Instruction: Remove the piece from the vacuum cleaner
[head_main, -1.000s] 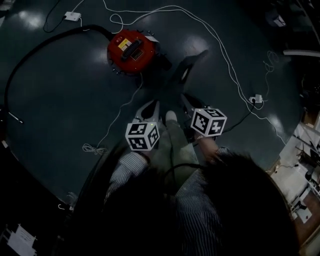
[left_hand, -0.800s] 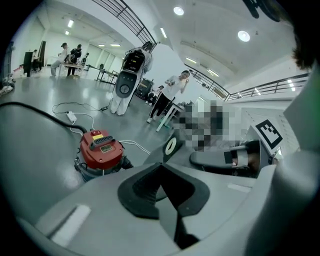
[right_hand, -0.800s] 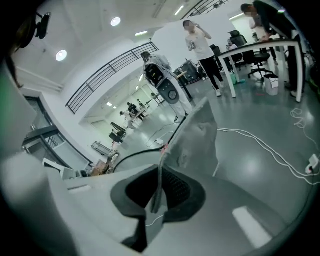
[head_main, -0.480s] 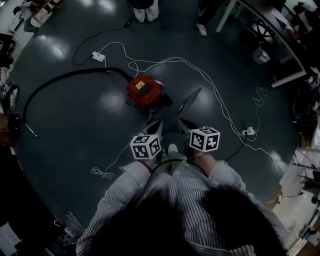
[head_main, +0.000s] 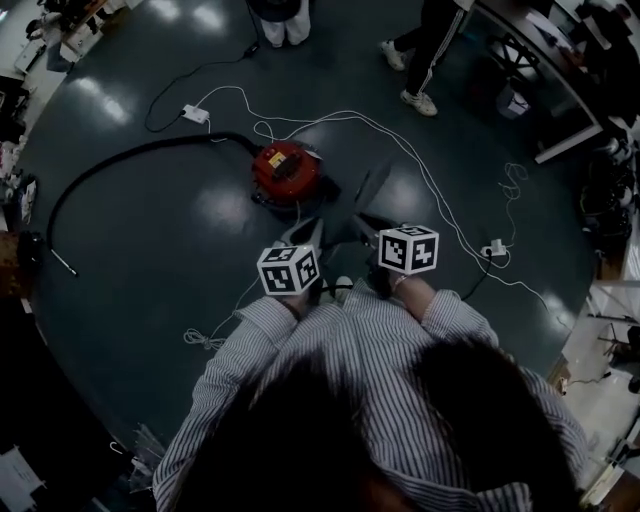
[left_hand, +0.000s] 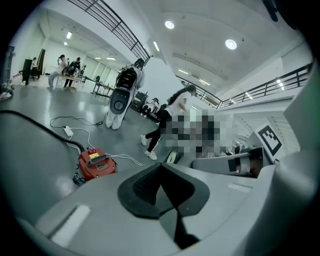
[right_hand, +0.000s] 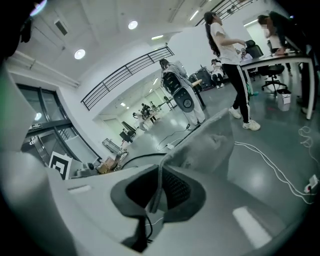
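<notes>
Vacuum cleaner (head_main: 287, 172): on the floor (head_main: 150, 250), now well below both raised grippers (person has straightened up) | flat grey piece (right_hand: 210, 142): clamped in fingers of right gripper (right_hand: 159, 187), clear of the cleaner | left gripper (left_hand: 161, 187): fingers together, empty | removal looks done

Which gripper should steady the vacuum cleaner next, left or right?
Left, probably: the left gripper is shut and empty, nearer the red vacuum cleaner; the right gripper is clamped on the grey piece.
</notes>
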